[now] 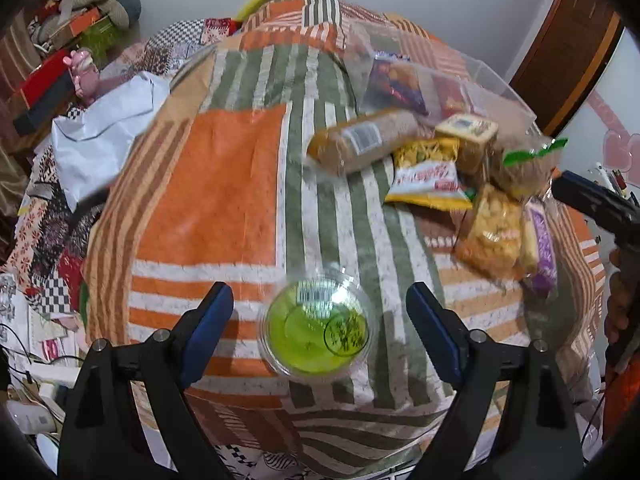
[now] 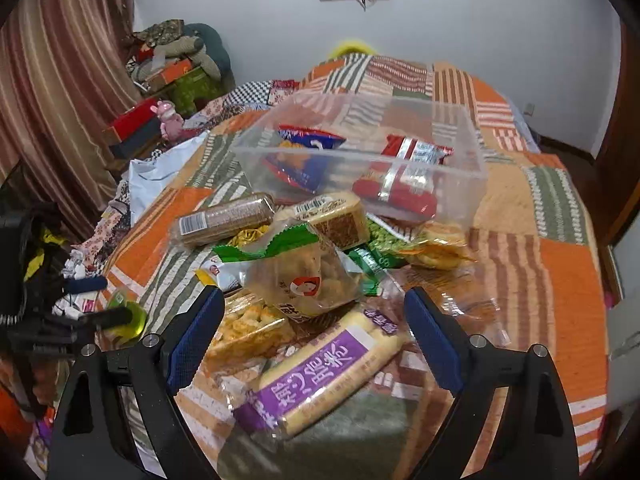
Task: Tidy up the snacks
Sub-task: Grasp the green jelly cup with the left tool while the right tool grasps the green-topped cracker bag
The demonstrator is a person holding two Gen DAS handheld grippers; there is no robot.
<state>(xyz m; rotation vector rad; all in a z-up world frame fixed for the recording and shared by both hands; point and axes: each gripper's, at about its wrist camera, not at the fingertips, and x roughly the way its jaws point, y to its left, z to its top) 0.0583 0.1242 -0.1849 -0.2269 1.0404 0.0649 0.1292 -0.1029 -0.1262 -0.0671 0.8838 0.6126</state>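
A green jelly cup [image 1: 318, 326] lies on the patchwork bedspread [image 1: 212, 184] between the open fingers of my left gripper [image 1: 320, 312], untouched. It also shows in the right wrist view [image 2: 128, 316]. My right gripper [image 2: 310, 320] is open above a purple-labelled pack of pale sticks [image 2: 320, 368], with a clear bag of puffs [image 2: 304, 276] just beyond. A clear plastic box [image 2: 460, 184] at the back holds a blue snack bag [image 2: 308, 156] and a red pack [image 2: 404, 176]. A pile of snacks [image 1: 448, 168] lies in front of the box.
A brown biscuit roll [image 2: 224, 218] and a wrapped cake [image 2: 332, 216] lie by the box. White cloth [image 1: 100, 128], boxes and a pink toy [image 1: 84, 76] clutter the left side. A wooden door [image 1: 568, 52] stands at the right.
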